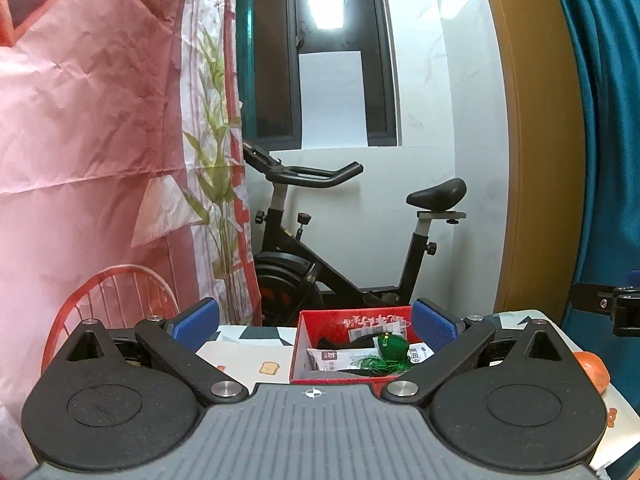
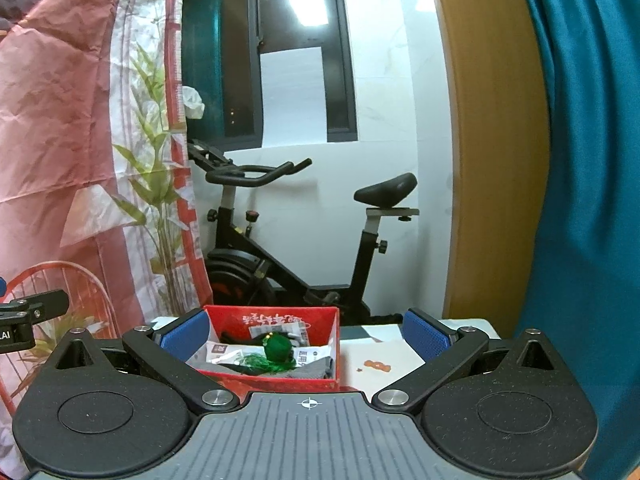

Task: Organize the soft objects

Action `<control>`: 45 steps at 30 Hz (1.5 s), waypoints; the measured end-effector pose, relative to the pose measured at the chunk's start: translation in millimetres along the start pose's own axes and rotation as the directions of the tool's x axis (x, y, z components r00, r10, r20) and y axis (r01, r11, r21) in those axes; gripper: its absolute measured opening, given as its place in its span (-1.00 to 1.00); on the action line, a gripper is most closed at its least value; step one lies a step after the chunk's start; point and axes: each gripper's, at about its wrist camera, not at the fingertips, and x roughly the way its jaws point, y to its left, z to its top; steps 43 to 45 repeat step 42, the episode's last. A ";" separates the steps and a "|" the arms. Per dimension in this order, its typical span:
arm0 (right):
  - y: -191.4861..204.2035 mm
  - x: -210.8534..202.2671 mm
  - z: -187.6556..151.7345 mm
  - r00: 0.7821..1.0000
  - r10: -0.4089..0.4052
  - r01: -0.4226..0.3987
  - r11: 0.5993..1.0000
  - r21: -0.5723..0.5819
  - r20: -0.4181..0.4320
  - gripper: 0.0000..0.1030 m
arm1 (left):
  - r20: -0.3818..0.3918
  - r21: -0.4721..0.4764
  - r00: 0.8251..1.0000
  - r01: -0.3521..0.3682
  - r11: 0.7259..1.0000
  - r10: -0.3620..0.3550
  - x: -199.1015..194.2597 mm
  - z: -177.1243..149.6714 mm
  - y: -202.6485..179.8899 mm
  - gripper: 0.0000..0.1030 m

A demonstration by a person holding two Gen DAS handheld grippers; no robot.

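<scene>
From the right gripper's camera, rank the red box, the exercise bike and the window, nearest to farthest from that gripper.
1. Red box, on the table just ahead of the right gripper.
2. Exercise bike, on the floor behind the table.
3. Window, in the back wall.

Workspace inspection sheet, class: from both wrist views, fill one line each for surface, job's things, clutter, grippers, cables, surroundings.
Surface: table with a printed cloth.
Job's things: red box holding a green tasselled ball, white packets and grey fabric.
Clutter: orange object at the table's right edge.
Grippers: left gripper open, empty; right gripper open, empty.
Cables: nothing seen.
Surroundings: exercise bike, pink patterned sheet, teal curtain, dark window.
</scene>
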 end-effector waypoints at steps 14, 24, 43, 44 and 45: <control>-1.1 0.3 0.0 1.000 -0.004 0.004 1.000 0.000 -0.003 0.99 | -0.015 -0.006 1.000 0.002 1.000 -0.003 3.3 -1.3 3.5 1.00; -6.5 0.2 -3.7 1.000 -0.006 0.006 1.000 -0.001 -0.009 0.99 | -0.020 -0.008 1.000 0.004 1.000 -0.004 3.6 -2.8 3.5 1.00; -9.6 2.0 -6.7 1.000 -0.010 0.010 1.000 -0.004 -0.016 0.99 | -0.032 -0.008 0.999 0.004 1.000 -0.005 5.3 -6.9 6.1 1.00; -9.6 2.0 -6.7 1.000 -0.010 0.010 1.000 -0.004 -0.016 0.99 | -0.032 -0.008 0.999 0.004 1.000 -0.005 5.3 -6.9 6.1 1.00; -9.6 2.0 -6.7 1.000 -0.010 0.010 1.000 -0.004 -0.016 0.99 | -0.032 -0.008 0.999 0.004 1.000 -0.005 5.3 -6.9 6.1 1.00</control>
